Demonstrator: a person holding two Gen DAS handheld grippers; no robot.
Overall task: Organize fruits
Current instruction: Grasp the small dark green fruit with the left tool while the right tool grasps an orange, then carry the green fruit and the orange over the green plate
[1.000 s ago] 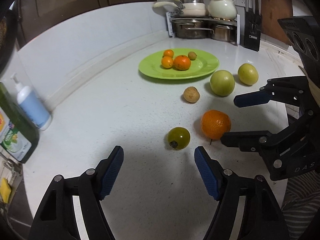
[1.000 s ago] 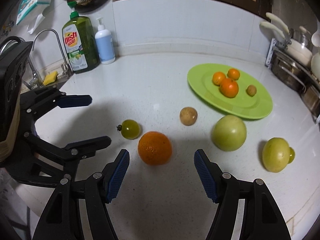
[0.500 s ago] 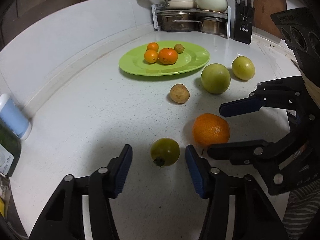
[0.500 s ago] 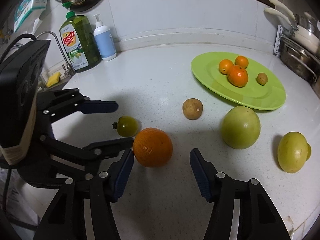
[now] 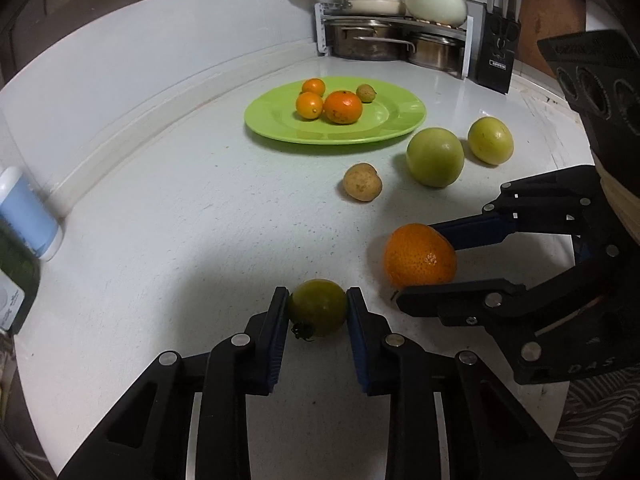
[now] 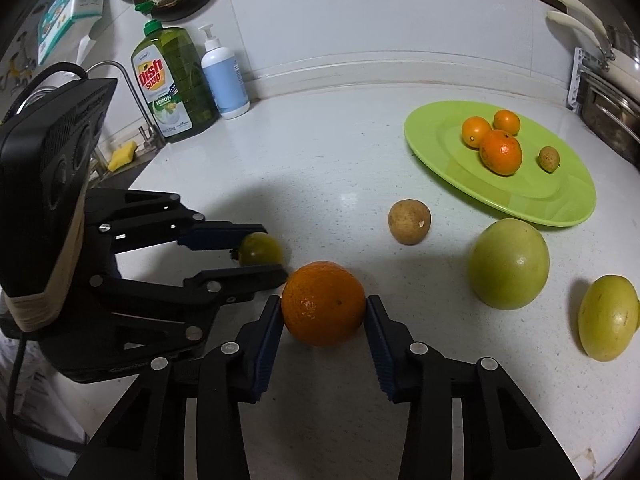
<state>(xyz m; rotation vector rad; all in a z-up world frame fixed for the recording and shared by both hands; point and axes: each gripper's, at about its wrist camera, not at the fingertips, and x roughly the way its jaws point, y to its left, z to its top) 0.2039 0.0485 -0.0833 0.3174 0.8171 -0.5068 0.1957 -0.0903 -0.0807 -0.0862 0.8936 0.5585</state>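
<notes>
Nearest the left wrist camera, the left claw (image 5: 318,312) is clenched on the small, round, dark green fruit with a black stem (image 5: 317,307), its blue pads pressing both flanks while the fruit sits on the white speckled surface (image 5: 180,240), a grip low enough, I judge, to lift it cleanly. Just beside it, the right claw (image 6: 323,312) has the large, dimpled orange (image 6: 323,303) between its pads and its jaws are closing; the pads look to be in contact on both sides, with the orange likewise on the surface. Both fruits lie at the near edge, so it seems each hand takes the one closest to it. Further on, loose on the surface, lie a small brown, rough-skinned round fruit (image 6: 409,222), a big pale green round fruit (image 6: 508,264) and a yellow-green fruit (image 6: 608,322). Beyond them the flat lime-green plate (image 6: 560,204) already carries three small oranges and one small brown fruit, probably where the rest should go. Farthest back stand a green dish-soap bottle (image 6: 172,84) and a white and blue pump bottle (image 6: 223,80) against the wall.
</notes>
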